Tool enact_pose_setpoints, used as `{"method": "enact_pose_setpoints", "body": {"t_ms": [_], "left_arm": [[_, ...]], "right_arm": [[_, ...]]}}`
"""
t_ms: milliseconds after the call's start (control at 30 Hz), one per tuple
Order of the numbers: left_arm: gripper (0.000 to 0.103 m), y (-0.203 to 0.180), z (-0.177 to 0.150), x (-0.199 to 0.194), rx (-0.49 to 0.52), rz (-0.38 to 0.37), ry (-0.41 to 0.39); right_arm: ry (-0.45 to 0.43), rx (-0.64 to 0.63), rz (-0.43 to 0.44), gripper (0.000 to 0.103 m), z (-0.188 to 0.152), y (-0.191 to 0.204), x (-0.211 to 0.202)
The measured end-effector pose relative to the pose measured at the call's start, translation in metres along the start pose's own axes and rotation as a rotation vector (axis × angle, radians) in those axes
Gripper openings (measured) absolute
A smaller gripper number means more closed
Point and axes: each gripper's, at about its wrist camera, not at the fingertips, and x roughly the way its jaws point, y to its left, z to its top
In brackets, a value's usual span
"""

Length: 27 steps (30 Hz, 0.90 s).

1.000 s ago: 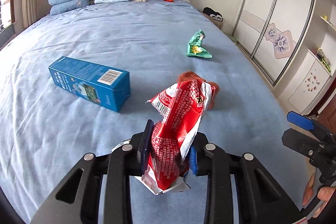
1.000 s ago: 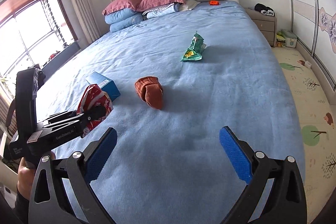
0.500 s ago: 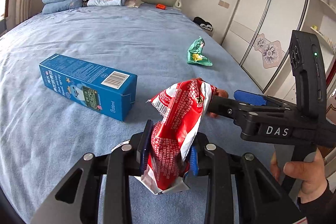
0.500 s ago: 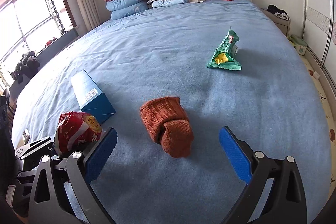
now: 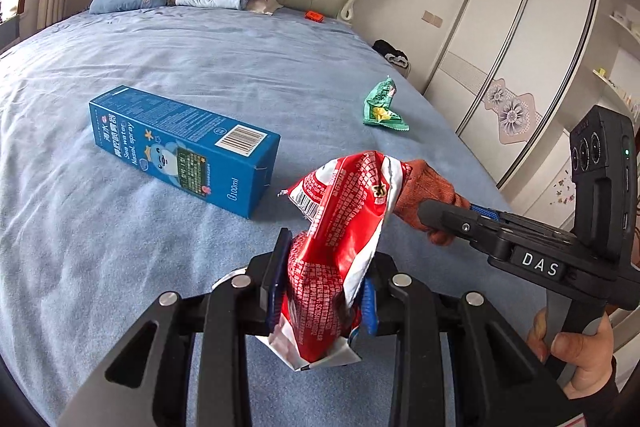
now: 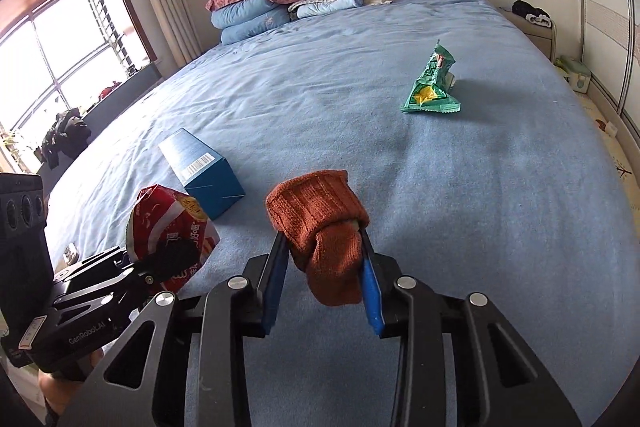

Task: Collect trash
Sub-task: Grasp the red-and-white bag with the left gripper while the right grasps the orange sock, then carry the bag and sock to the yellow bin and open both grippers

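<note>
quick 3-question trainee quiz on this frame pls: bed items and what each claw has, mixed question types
1. True or false: the left claw is shut on the red snack bag.
2. What sits between the pads of the right claw, whose jaws have just been closing? A) green wrapper B) rust-orange knitted sock C) blue box
3. Name the two pieces of trash lying loose on the blue bedspread.

Key
1. True.
2. B, the rust-orange knitted sock; the pads press its sides.
3. The blue box, lying on its side, and the green wrapper, farther toward the headboard.
</note>
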Motion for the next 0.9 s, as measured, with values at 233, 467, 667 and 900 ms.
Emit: {"method": "enact_pose_setpoints", "body": {"t_ms": [233,467,667,900], "left_arm": [[0.031,-0.024,-0.015,-0.012,0.018,-0.038,0.012],[0.031,-0.074,-0.041,-0.030,0.082,-0.096,0.046],[0.031,-0.146,-0.071,-0.043,0.166,-0.216,0.106],[0.031,-0.264,-0.112,-0.038,0.316,-0.387,0.200]], "right_arm": [[-0.032,0.044,0.008,0.033,-0.034,-0.006,-0.056],[-0.116,0.113,-0.024,0.034,-0.085,-0.032,-0.128],[-0.176,0.225,-0.036,0.036,-0.143,-0.071,-0.195],[-0.248,0.324,-0.155,0.036,-0.203,-0.132,-0.278]]}}
